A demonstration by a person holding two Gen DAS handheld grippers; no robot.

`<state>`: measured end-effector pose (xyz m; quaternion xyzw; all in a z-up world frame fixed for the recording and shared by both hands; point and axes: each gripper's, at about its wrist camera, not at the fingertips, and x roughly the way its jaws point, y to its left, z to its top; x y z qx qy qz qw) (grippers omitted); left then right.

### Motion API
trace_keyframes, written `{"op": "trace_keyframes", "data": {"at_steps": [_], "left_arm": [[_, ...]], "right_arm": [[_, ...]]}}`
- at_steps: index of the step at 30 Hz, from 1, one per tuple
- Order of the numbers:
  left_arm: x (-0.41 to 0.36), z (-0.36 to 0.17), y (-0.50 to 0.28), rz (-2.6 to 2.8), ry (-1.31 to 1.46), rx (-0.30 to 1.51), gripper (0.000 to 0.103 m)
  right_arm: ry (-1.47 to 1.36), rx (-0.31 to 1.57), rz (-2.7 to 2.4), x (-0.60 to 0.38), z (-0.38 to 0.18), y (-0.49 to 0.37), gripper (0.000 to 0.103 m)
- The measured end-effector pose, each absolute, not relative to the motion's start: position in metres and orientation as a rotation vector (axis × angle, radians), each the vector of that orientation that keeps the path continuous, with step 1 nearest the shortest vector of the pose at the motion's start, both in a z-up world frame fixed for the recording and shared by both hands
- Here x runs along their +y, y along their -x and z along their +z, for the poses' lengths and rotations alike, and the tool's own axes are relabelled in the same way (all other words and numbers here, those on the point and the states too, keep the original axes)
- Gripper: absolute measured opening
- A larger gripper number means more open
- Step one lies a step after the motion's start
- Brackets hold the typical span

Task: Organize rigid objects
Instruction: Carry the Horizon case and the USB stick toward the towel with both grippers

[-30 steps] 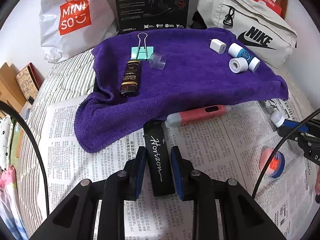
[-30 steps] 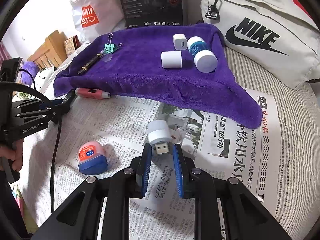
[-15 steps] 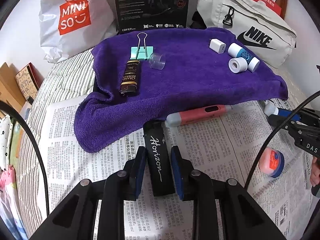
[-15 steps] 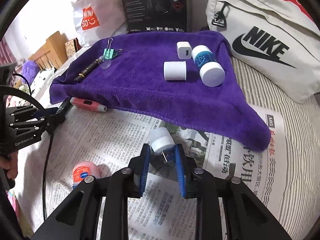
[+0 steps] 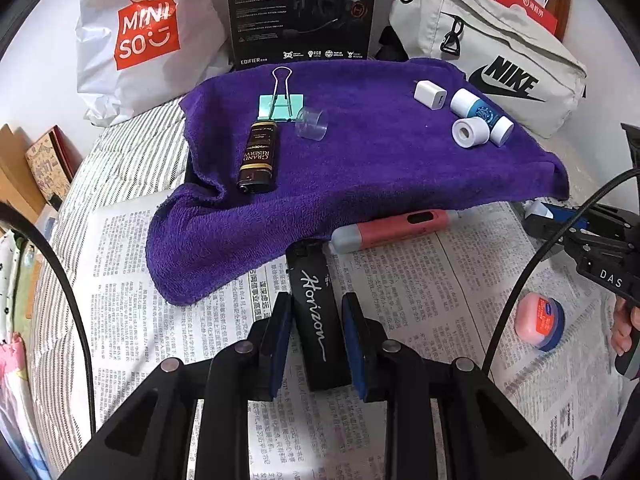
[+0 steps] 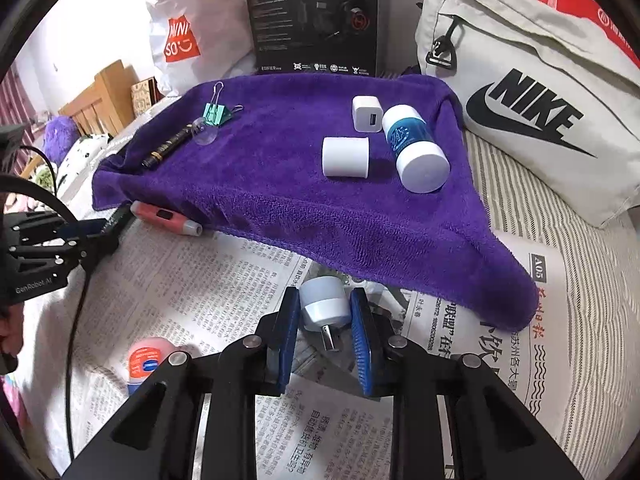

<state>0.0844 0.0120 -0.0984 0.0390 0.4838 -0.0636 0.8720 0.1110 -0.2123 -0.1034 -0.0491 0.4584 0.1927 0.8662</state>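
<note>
Left tongs (image 5: 316, 332) clamped on black case (image 5: 316, 312), over newspaper (image 5: 420, 280) just short of purple towel (image 5: 380, 168). Right tongs (image 6: 325, 330) clamped on white USB light (image 6: 323, 307). Best carried level, set down clear of charger (image 6: 367, 113) and bottle (image 6: 416, 148)

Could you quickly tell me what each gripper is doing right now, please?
Left gripper: closed on the black Horizon case.
Right gripper: closed on the white USB plug.

Purple towel (image 5: 360, 184) fluffy cloth; newspaper (image 5: 420, 280) matt paper; binder clip (image 5: 281, 98) wire metal; bottle (image 6: 416, 148) glossy plastic.
</note>
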Motion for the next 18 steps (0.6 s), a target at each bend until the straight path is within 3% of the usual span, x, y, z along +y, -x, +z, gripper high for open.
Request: {"op": "trace_keyframes", "data": {"at_steps": [18], "left_arm": [[0.02,-0.084,-0.081,-0.147,-0.034,0.998,0.022]], "right_arm": [[0.064,0.935,0.405,-0.223,-0.083,-0.105,0.025]]}}
